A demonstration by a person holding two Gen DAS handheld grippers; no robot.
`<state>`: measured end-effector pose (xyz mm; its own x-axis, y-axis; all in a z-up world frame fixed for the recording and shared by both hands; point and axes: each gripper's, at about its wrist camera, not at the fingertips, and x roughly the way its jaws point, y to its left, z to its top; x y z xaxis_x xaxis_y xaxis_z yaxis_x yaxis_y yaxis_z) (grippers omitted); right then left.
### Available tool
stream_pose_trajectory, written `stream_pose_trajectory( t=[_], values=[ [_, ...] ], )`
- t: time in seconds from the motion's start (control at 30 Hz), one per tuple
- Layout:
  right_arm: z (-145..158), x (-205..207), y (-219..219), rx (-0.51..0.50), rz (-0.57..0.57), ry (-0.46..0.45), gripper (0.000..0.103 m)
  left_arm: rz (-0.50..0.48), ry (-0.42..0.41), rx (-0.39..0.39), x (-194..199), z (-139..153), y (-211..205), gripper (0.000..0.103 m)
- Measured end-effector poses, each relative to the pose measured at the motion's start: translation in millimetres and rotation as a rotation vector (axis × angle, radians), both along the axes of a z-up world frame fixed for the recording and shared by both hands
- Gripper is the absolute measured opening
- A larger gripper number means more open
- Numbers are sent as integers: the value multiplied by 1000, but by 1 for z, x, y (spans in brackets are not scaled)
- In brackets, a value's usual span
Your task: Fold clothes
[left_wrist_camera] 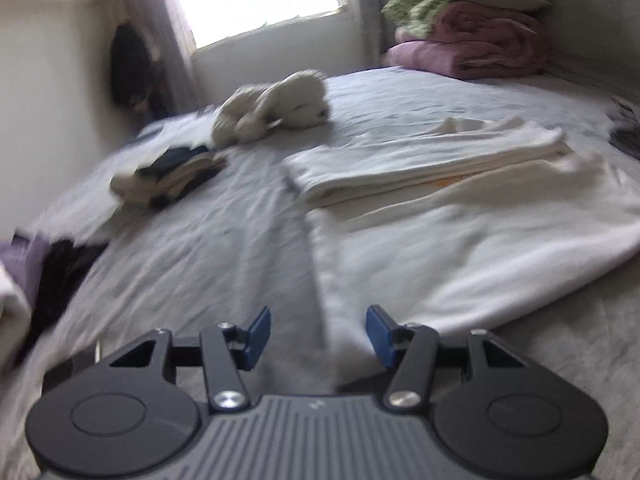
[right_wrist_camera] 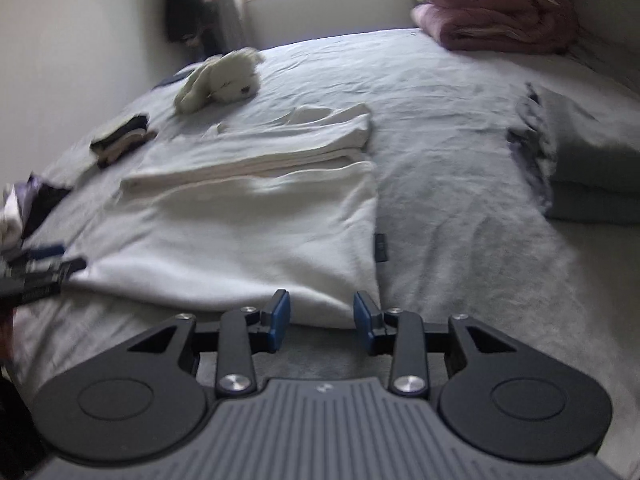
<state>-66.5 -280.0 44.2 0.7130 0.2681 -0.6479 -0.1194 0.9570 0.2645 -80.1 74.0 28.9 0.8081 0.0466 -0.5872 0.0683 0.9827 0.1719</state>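
Observation:
A white garment [left_wrist_camera: 460, 248] lies spread flat on the grey bed, its far part folded over into a thick band [left_wrist_camera: 420, 164]. It also shows in the right wrist view [right_wrist_camera: 248, 236]. My left gripper [left_wrist_camera: 318, 336] is open and empty, low over the garment's near left corner. My right gripper [right_wrist_camera: 321, 320] is open and empty at the garment's near right corner, with a small dark tag [right_wrist_camera: 381, 246] on the edge just ahead. The left gripper [right_wrist_camera: 48, 264] also shows at the left edge of the right wrist view.
A small stack of folded dark and cream clothes [left_wrist_camera: 172, 176] and a white plush toy [left_wrist_camera: 276, 106] lie further back on the bed. Pink and green blankets [left_wrist_camera: 472, 36] are piled by the window. A folded grey blanket [right_wrist_camera: 584, 156] lies to the right. Loose clothes [left_wrist_camera: 44, 276] sit at the left edge.

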Motion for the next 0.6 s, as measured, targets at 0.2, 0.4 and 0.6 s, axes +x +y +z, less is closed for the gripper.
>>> stream_pose_trajectory(
  t=[0.2,0.4,0.6],
  values=[
    [-23,-1,-63,485,-216,143,42,122,70,-284,-12,16,42,46],
    [-33,-6,-69,597,-255,166,42,163,183,-559,-15,3,62,17],
    [-38,-3,-66,654,-272,166,42,162,196,-624,-4,-3,55,17]
  ],
)
